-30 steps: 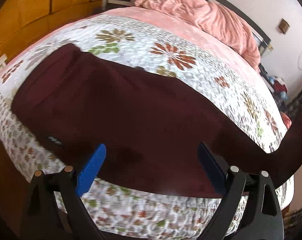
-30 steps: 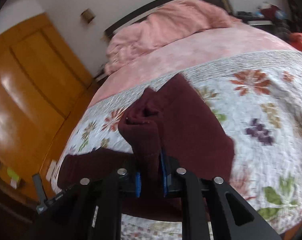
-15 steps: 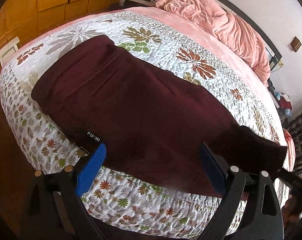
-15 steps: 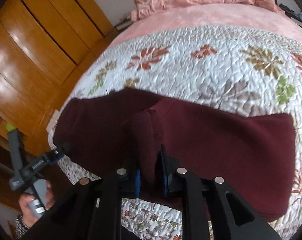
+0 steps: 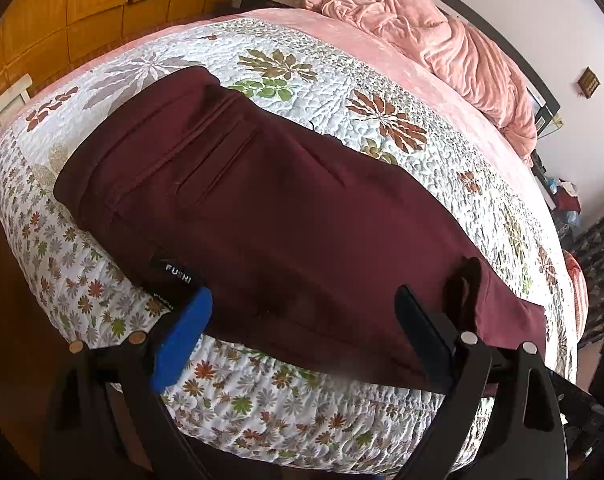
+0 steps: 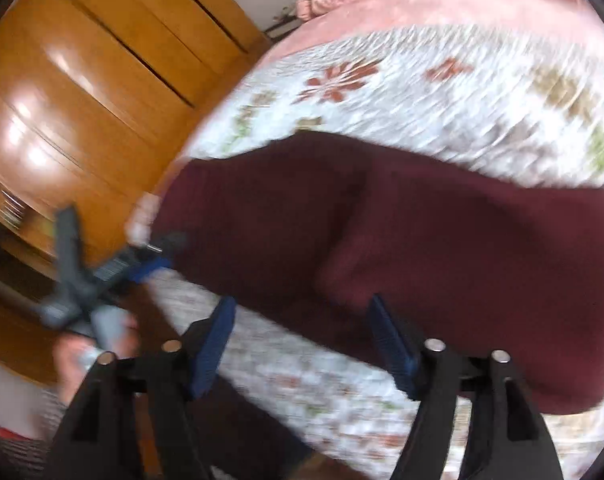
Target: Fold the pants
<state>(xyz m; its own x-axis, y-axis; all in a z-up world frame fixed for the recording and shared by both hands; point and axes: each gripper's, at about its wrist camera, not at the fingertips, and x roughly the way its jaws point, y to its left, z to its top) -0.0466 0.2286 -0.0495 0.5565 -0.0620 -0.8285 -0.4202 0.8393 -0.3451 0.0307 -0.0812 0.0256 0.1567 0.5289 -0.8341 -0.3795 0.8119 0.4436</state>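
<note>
Pants (image 5: 286, 216), maroon fleece, lie flat along the quilted floral bedspread's (image 5: 262, 396) near edge.

My right gripper (image 6: 302, 340) has just sprung open, releasing the soft cloth; my left gripper (image 5: 302, 328) gapes empty above it.

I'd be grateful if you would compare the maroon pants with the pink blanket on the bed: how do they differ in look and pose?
The maroon pants are dark and lie spread flat; the pink blanket is pale and crumpled in a heap. The pants stretch along the near edge of the floral quilt; the blanket sits at the far end by the headboard. Both rest on the same bed, and neither is gripped.
</note>
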